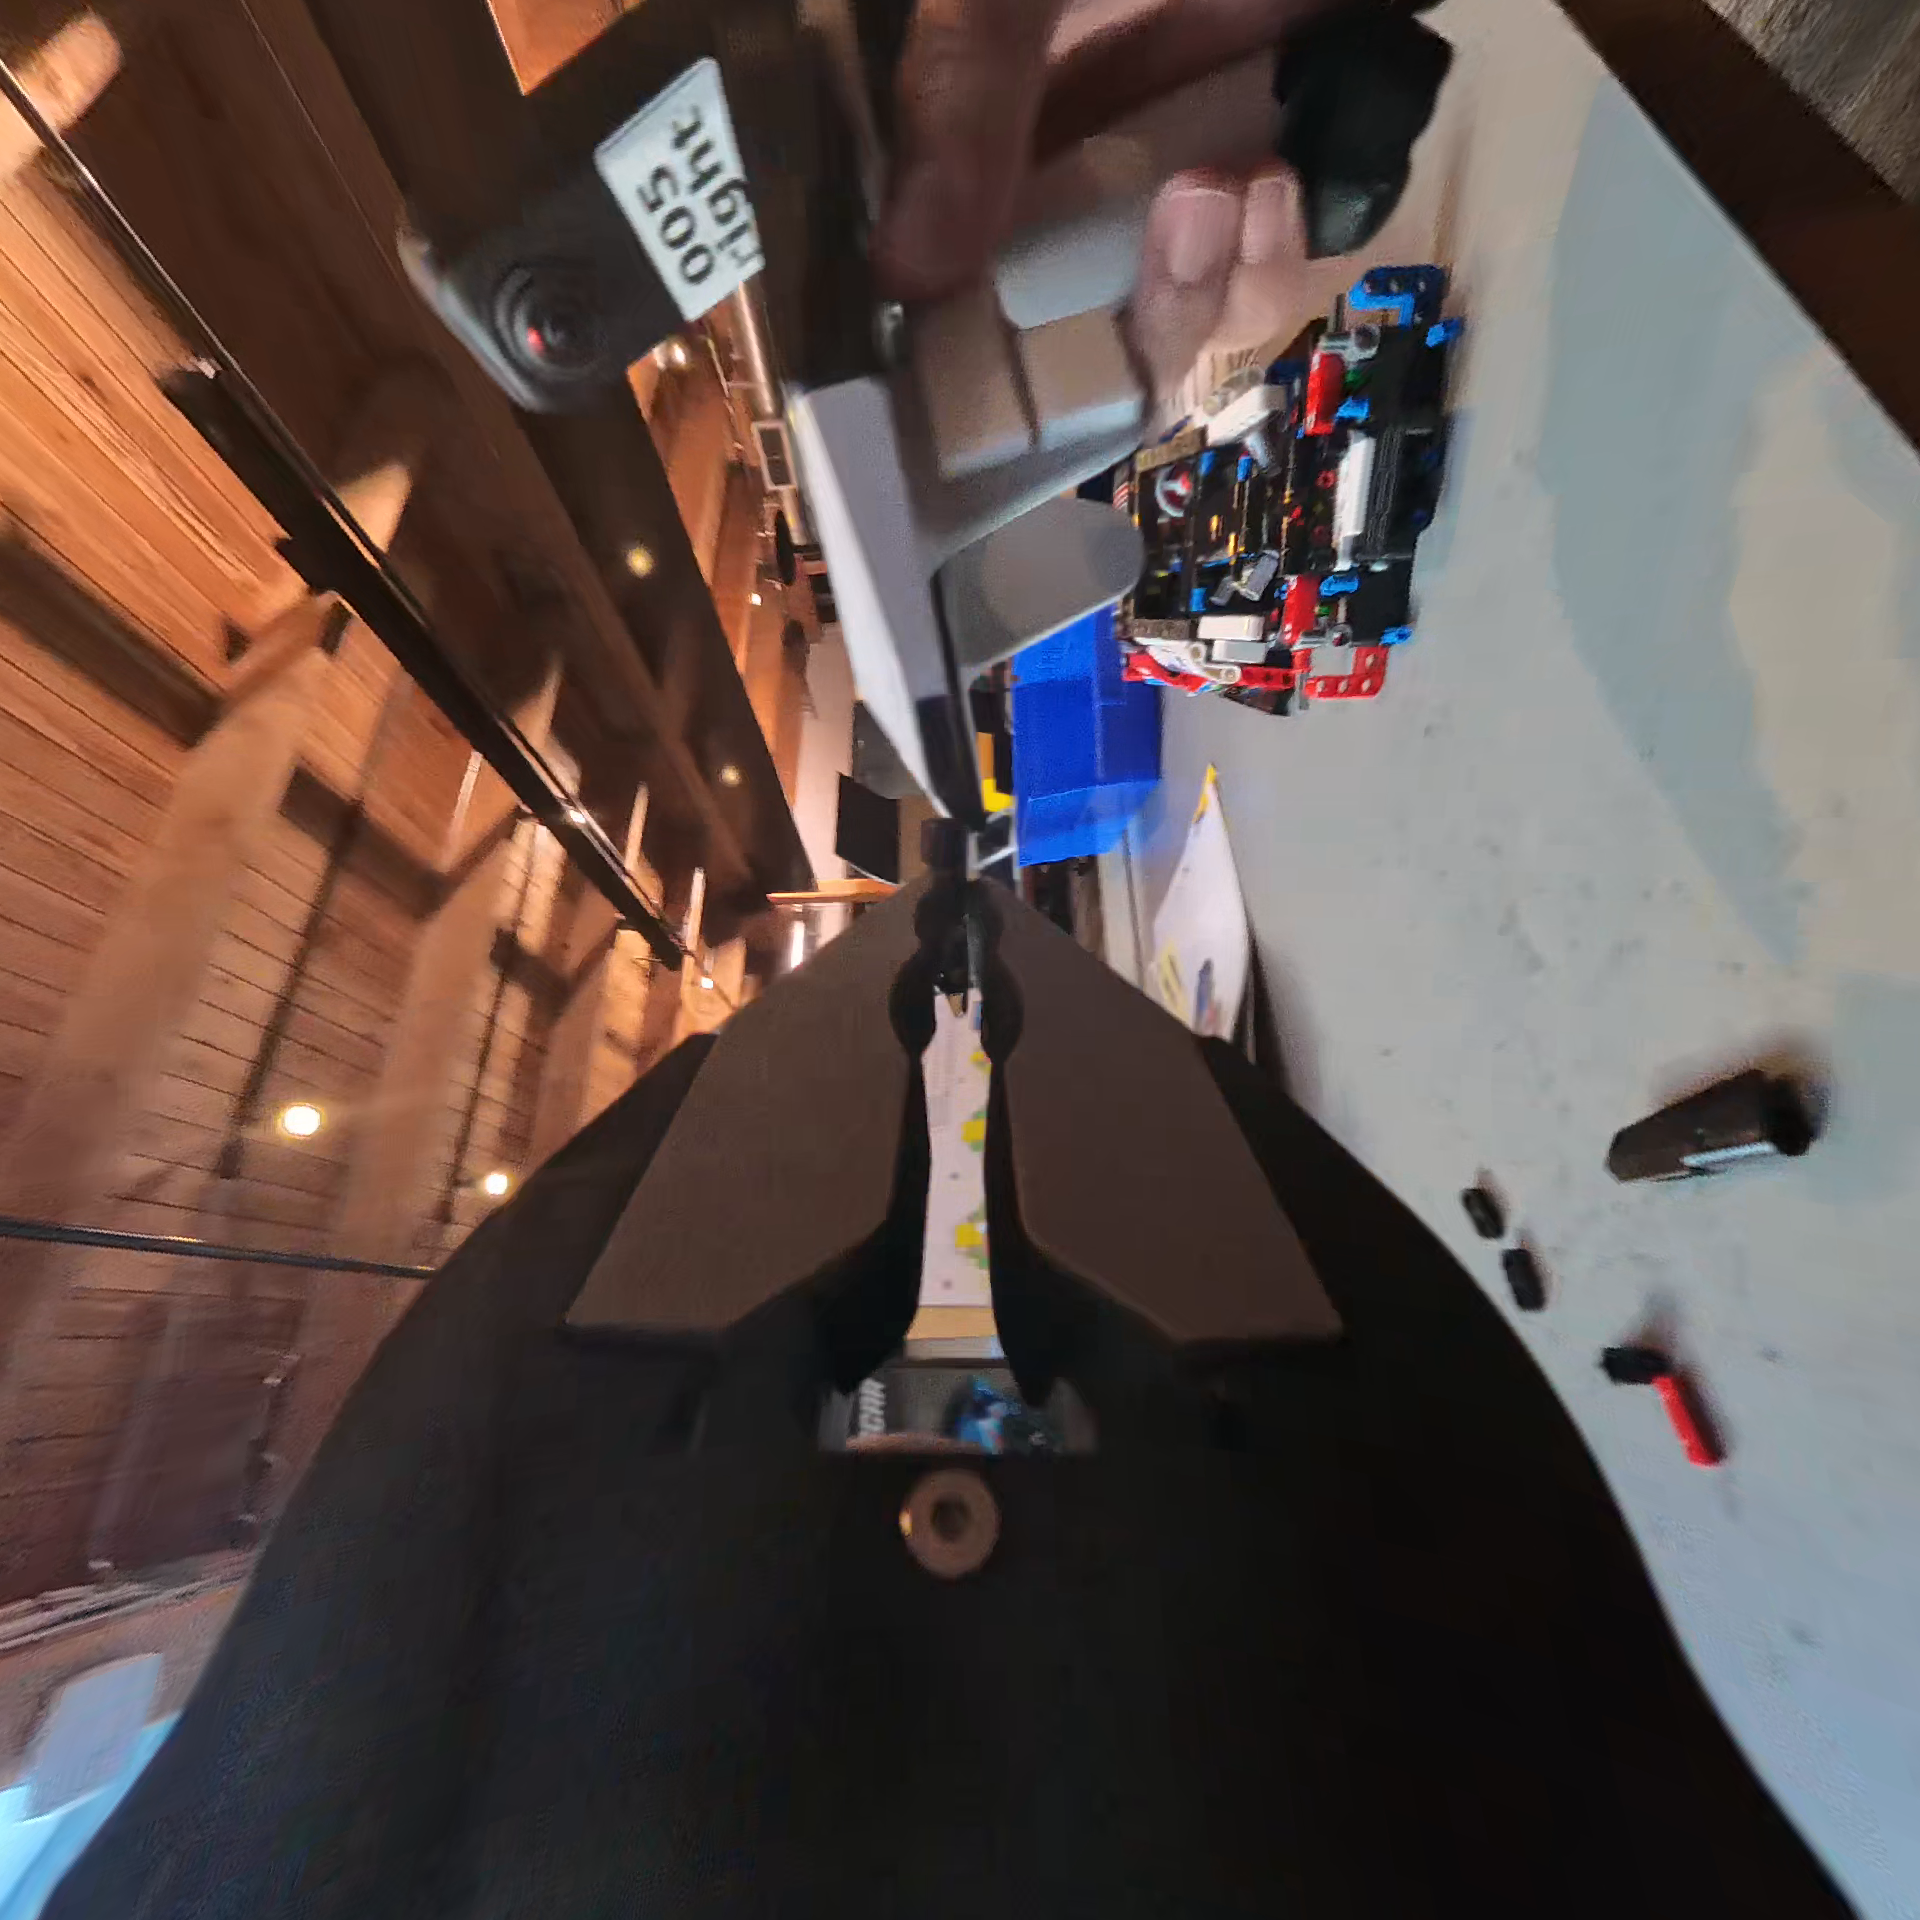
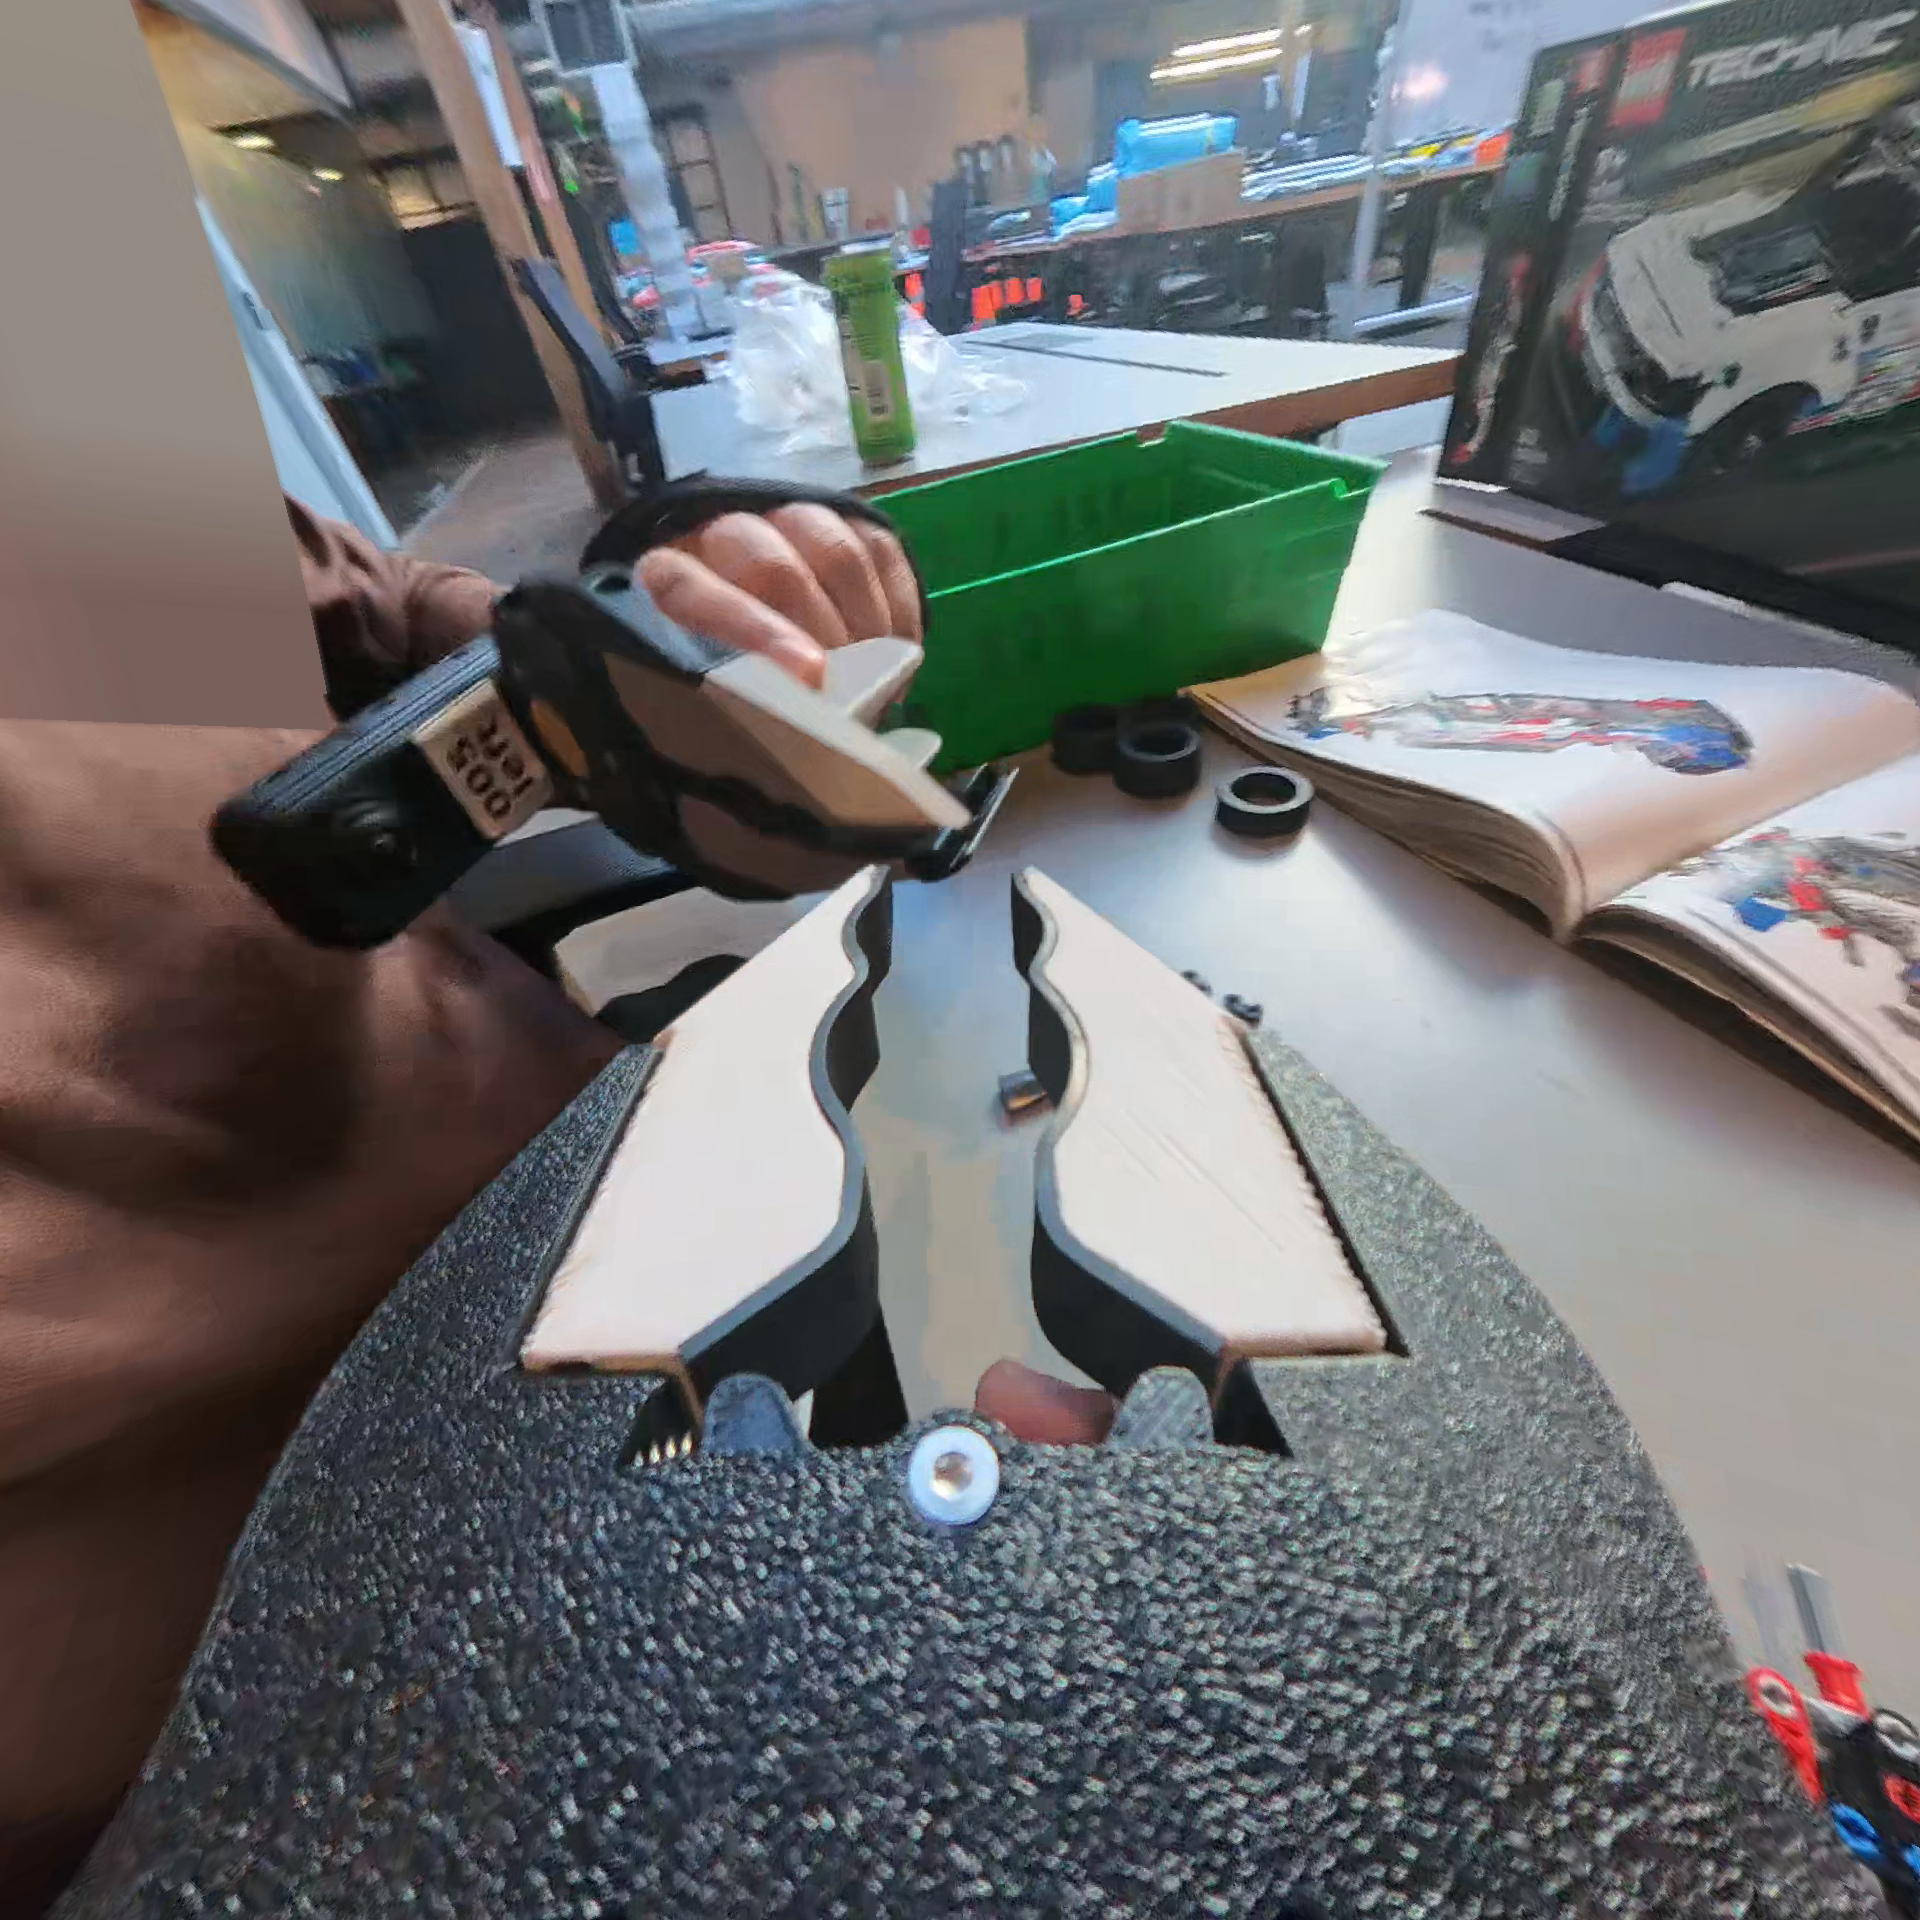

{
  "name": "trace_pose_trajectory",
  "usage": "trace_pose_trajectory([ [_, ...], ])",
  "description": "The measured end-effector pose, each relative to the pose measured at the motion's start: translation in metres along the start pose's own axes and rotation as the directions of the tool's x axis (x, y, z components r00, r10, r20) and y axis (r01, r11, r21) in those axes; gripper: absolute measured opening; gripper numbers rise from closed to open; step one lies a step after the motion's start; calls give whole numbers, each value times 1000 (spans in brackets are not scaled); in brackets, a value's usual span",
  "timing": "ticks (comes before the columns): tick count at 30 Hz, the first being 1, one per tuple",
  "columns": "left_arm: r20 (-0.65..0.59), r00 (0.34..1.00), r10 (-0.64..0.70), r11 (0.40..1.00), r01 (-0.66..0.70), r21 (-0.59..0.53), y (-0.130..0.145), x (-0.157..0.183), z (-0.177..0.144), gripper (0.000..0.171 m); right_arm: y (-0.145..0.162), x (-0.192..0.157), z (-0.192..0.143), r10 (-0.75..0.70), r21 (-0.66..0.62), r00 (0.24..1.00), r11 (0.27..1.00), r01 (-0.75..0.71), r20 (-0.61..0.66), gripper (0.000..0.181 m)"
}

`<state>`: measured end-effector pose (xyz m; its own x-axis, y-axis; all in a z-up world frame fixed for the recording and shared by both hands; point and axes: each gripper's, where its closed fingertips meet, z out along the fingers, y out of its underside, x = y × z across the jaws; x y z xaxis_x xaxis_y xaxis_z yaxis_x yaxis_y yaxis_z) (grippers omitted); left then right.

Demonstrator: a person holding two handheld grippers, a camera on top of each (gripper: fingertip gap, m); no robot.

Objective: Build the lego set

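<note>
Left gripper (image 1: 954, 940): I see its fingers clamped on a small black lego piece (image 1: 948, 914), held off the table (image 1: 1558, 935).
Right gripper (image 2: 951, 894): I read the fingers apart, nothing between them.
Lego model (image 1: 1294, 509): on the table, just beyond the right gripper.
Loose black tyres (image 2: 1158, 743): beside the green bin (image 2: 1122, 582).
</note>
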<state>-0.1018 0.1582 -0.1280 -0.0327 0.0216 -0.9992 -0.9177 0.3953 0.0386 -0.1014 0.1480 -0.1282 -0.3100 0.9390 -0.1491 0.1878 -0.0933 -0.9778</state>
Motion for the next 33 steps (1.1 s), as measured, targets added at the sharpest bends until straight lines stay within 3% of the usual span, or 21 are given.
trace_pose_trajectory([
  [4,22,999,49,999,-49,-2,-4,-5,-1,0,-6,-1,1,-147,-46,981,989,142,-127,24],
  [8,34,998,49,999,-49,3,-9,-9,2,0,-9,-4,2,-349,-123,908,937,328,-234,17],
  [13,34,999,20,1000,-20,7,-10,-9,4,0,-11,-2,0,-461,-167,836,887,430,-296,16],
  [16,5,994,-109,994,109,27,-11,-8,3,1,-10,-3,0,-476,-169,828,879,446,-295,16],
  [19,15,978,-206,978,205,29,-5,-15,-3,24,-8,3,-2,-472,-179,825,882,437,-312,16],
  [23,15,942,-334,943,334,2,10,-18,-14,27,-9,8,-5,-413,-141,857,911,388,-309,16],
  [27,7,931,-366,929,366,-65,25,-6,-18,27,-10,11,-5,-361,-117,882,933,341,-303,16],
  [33,2,926,-376,923,375,-79,23,4,-17,27,-11,8,-5,-317,-85,905,948,306,-284,16],
])
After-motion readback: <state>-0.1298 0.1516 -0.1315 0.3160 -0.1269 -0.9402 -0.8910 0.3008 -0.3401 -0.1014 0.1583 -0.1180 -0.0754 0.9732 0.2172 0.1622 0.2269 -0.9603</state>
